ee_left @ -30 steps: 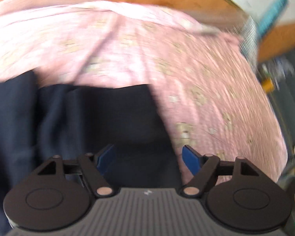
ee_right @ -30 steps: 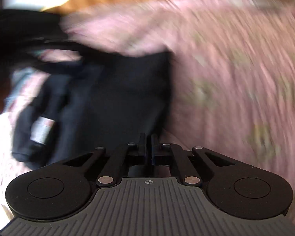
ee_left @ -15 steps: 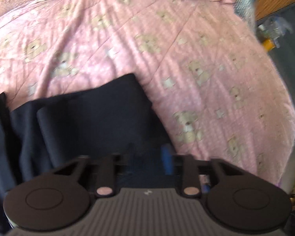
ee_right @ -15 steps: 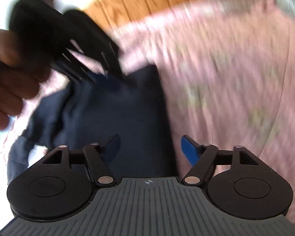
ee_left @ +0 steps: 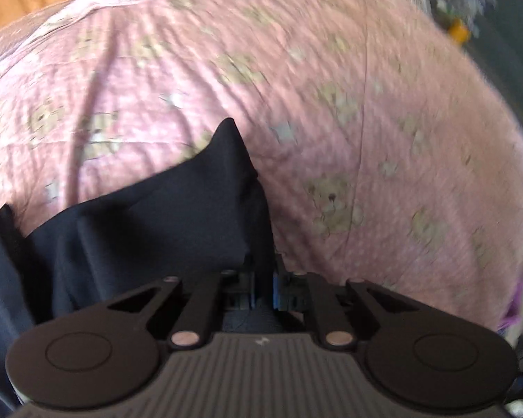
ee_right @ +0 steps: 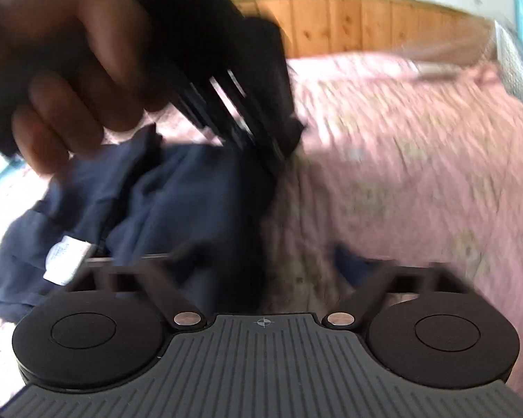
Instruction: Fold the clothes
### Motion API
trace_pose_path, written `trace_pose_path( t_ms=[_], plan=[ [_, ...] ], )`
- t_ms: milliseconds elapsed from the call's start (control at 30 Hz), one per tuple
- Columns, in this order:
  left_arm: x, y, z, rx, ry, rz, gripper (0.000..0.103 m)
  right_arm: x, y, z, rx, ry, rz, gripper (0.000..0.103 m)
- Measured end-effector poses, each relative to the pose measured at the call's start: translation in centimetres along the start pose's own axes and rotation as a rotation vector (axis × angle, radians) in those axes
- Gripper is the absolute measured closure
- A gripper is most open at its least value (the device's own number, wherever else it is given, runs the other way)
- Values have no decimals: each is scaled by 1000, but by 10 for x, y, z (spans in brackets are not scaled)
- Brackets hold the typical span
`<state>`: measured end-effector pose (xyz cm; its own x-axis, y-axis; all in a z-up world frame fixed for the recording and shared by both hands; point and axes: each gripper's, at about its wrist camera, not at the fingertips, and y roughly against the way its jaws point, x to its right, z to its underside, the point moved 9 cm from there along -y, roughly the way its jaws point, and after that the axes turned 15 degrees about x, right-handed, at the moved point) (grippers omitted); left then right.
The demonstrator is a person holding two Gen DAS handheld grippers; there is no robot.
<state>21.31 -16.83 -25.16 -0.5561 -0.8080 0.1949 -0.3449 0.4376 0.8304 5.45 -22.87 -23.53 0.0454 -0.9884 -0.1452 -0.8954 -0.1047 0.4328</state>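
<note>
Pink quilt (ee_left: pixel 348 104) carries navy garment (ee_left: pixel 164 216). Left gripper (ee_left: pixel 263 287) just closed, pinching garment's right edge. Right gripper (ee_right: pixel 261 271) just opened wide, empty, beside garment; hand (ee_right: pixel 63 66) above.

The dark navy garment (ee_left: pixel 150 230) is soft matt cloth, with a white paper-like label (ee_right: pixel 66 261). The pink bedspread (ee_left: pixel 331 104) is quilted cloth with a fine dotted, bear-printed weave. The far headboard (ee_right: pixel 348 28) is knotty varnished wood. The left tongs (ee_left: pixel 263 291) are matt black plastic.
</note>
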Motion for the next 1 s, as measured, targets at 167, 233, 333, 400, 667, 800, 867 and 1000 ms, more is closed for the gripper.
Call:
trace_pose_path(
  t_ms=[167, 233, 333, 400, 667, 800, 867, 1000],
  plan=[
    [-51, 54, -8, 96, 131, 85, 95, -42, -5, 2, -16, 39, -98, 97],
    [-79, 83, -5, 148, 181, 108, 95, -71, 7, -16, 41, 142, -98, 98],
    [-137, 135, 12, 238, 265, 115, 95, -135, 24, -43, 102, 310, -168, 98],
    [-184, 159, 36, 278, 327, 83, 95, -186, 22, -45, 107, 435, -237, 99],
    [-298, 113, 142, 251, 600, 14, 94, -278, -21, 44, -88, 808, -323, 99],
    [-299, 126, 139, 364, 637, 57, 94, -281, -16, 37, -99, 824, -316, 99],
    [-303, 119, 149, 359, 651, 38, 94, -283, -19, 43, -121, 833, -321, 99],
    [-318, 107, 166, 352, 724, -2, 92, -279, -12, 47, -144, 797, -390, 80]
  ],
)
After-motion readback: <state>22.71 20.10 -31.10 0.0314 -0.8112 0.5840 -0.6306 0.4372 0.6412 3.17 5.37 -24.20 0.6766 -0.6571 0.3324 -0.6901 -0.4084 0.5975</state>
